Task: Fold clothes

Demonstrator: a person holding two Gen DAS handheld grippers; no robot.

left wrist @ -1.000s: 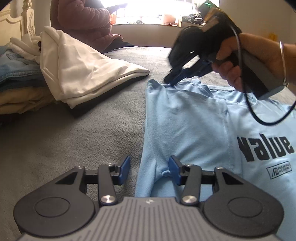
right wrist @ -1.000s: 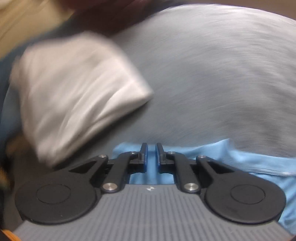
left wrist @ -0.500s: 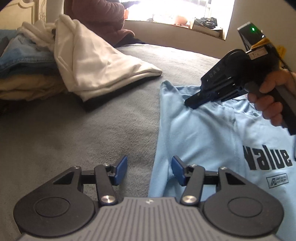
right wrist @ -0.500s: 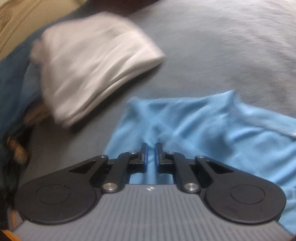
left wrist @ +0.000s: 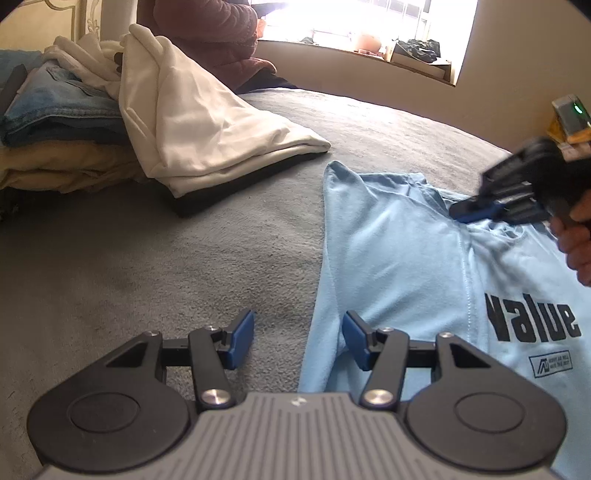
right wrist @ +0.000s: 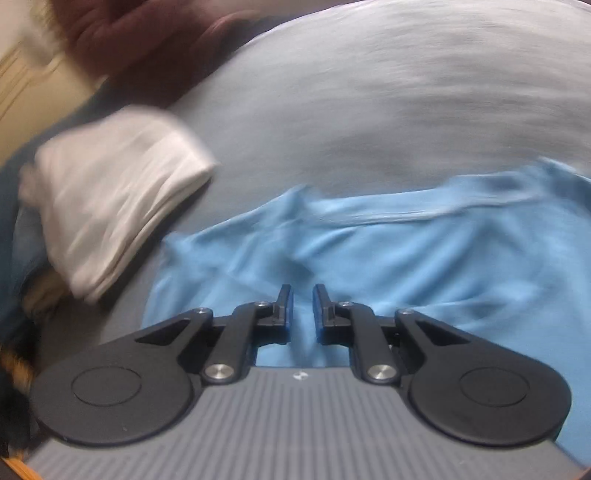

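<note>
On the grey bed (left wrist: 184,258) a light blue T-shirt (left wrist: 399,266) is spread, print up, the black word "Value" readable, its edge rumpled. The left tool (left wrist: 298,338) is held half spread low over the shirt's edge, nothing pinched between its blue pads. The right tool (right wrist: 300,308) is seen above the shirt near the collar, its jaws narrowly apart and opening, with no cloth gripped between them. Beyond, a folded white garment (left wrist: 207,125) is leaned against stacked jeans (left wrist: 55,107) and a yellow garment (left wrist: 62,162). A bright window (left wrist: 362,18) is seen behind.
</note>
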